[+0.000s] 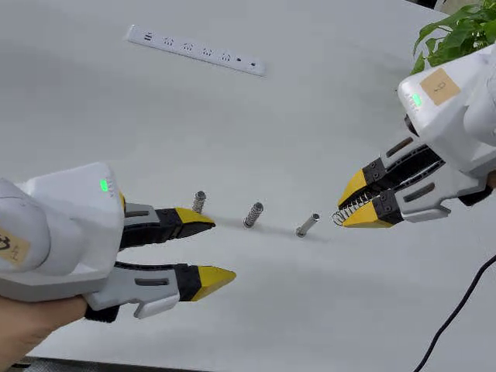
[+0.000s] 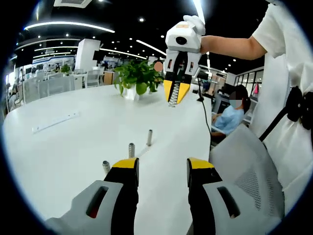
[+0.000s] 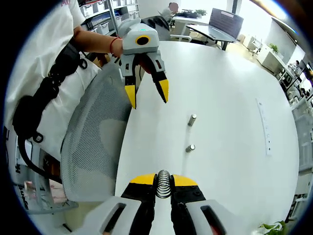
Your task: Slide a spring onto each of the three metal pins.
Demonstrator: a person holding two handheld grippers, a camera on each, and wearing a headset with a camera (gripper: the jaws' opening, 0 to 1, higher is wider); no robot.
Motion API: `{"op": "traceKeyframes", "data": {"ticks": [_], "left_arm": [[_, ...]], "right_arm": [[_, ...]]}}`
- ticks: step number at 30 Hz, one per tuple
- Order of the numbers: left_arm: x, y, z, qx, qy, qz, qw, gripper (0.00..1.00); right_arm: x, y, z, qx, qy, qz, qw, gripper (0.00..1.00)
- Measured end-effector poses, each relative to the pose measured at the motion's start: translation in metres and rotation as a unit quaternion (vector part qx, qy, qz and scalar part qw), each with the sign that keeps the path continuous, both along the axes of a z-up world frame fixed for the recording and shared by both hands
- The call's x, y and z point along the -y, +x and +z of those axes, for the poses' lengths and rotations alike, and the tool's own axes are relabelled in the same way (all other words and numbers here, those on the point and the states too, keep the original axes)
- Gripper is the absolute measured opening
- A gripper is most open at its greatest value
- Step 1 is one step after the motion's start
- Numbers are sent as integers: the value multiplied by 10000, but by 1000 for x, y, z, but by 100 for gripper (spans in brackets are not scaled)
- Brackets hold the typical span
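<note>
While the right hand-held gripper (image 1: 348, 211) hangs above the tabletop (image 1: 116, 139), its jaws are clamped on a spring (image 1: 355, 207). The spring's long axis runs along the jaws, and its free end pokes out past the yellow tips. The left hand-held gripper (image 1: 208, 248) is low toward the tabletop's near edge, jaws apart, nothing between them.

Three pins stand in a row, closer to the near edge than the far one. The left pin (image 1: 199, 201) and middle pin (image 1: 253, 215) look coiled, so springs are on. The right-end pin (image 1: 308, 225) is bare metal; in the left gripper view it stands upright, long axis vertical. Judging by the task, that is two done, one left, and the bare pin is the target.

Key relation: the bare pin lies below and to the left of the right hand-held gripper's tips, near but not touching. The right hand-held gripper is the nearer one. The left one's tips sit just beside the left pin, at the other end of the row.

The next move likely needs the spring's free end brought over the pin top and the spring axis tipped in line with the upright pin, then lowered. Risk: the spring is slim, so off-axis contact could skew it or tip the pin.

A power strip (image 1: 194, 50) lies near the far edge and a plant (image 1: 457, 35) at the far right corner, both well apart from the pins.
</note>
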State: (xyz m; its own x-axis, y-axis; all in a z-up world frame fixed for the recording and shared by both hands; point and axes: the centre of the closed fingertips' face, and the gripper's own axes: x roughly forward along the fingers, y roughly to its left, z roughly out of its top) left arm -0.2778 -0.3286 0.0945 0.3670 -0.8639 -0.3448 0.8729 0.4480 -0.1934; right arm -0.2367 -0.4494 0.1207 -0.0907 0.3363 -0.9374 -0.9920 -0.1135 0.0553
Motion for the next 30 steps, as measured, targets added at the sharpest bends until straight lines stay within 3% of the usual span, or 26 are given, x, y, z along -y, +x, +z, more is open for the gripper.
{"op": "traceKeyframes", "data": {"ticks": [4, 14, 20, 30], "left_arm": [[-13, 3, -8, 25, 174, 106, 9998, 45], [-36, 15, -10, 6, 125, 412, 9991, 55], [-41, 20, -8, 88, 61, 475, 9988, 65], [-43, 18, -17, 14, 90, 449, 9989, 74]], "right_arm": [[3, 10, -7, 51, -78, -122, 9999, 7], [12, 35, -30, 116, -319, -350, 9988, 8], [17, 44, -47, 100, -457, -443, 9979, 8], [16, 48, -68, 36, -516, -571, 9970, 8]]}}
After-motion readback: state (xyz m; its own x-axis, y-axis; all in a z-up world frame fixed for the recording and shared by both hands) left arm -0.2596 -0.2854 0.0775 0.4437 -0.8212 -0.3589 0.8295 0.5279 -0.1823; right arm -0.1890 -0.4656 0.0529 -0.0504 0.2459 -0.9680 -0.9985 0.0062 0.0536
